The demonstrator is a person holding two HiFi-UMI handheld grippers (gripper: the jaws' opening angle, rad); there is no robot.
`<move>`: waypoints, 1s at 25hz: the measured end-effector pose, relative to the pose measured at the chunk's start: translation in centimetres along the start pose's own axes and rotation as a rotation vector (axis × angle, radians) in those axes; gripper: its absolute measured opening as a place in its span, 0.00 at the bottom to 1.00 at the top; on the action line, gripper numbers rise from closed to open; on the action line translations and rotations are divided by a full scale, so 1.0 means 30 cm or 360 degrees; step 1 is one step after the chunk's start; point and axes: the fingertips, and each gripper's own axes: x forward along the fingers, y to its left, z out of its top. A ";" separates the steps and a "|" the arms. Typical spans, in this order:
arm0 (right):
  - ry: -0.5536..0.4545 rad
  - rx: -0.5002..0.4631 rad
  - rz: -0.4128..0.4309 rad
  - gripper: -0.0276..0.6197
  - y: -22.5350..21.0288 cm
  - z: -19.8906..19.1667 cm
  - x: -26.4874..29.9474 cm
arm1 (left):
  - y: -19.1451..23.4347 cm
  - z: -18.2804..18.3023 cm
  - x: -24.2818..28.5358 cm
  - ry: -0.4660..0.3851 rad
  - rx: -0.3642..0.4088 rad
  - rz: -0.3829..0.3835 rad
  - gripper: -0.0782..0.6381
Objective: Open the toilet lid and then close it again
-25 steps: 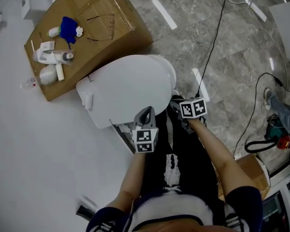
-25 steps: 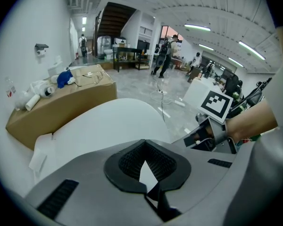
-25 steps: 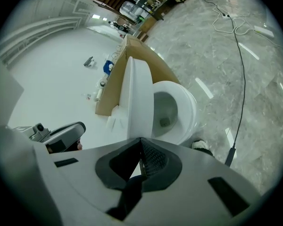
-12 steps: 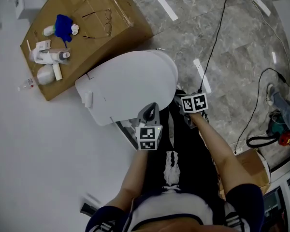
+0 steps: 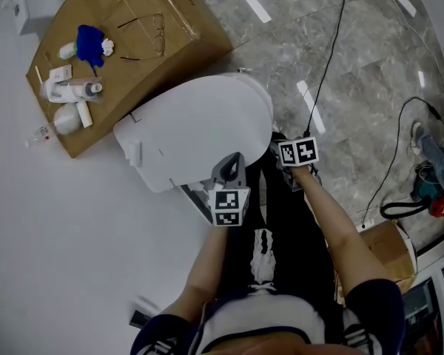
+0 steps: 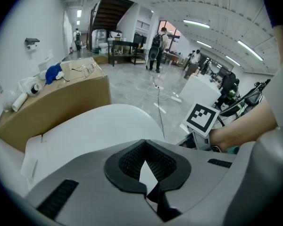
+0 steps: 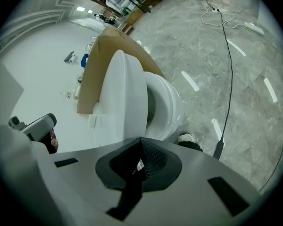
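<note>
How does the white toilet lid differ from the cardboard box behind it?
The toilet lid is white and rounded; the cardboard box is brown and straight-edged. The lid is bare, while the box carries a blue object and a white bottle. The lid is tilted up off the seat; the box top lies shut. Both have broad, smooth faces.

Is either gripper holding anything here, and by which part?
Nothing is held. The left gripper and the right gripper both have their fingers shut with nothing between them. The partly raised toilet lid is not clamped.
</note>
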 end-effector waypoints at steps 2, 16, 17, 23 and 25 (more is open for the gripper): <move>0.0000 0.0013 -0.0015 0.05 -0.018 0.004 0.011 | -0.001 0.001 0.016 0.0008 0.0009 -0.0009 0.12; -0.0043 0.0162 -0.0140 0.05 -0.145 0.058 0.079 | 0.015 -0.065 0.198 0.0173 0.0077 -0.0063 0.12; -0.0055 0.0173 -0.0145 0.05 -0.152 0.064 0.080 | 0.017 -0.065 0.202 0.0177 0.0075 -0.0065 0.12; -0.0109 0.0239 -0.0204 0.05 -0.210 0.133 0.100 | 0.032 -0.061 0.217 0.0194 0.0101 -0.0071 0.12; -0.0136 0.0257 -0.0225 0.05 -0.230 0.163 0.109 | 0.038 -0.066 0.220 0.0200 0.0091 -0.0068 0.12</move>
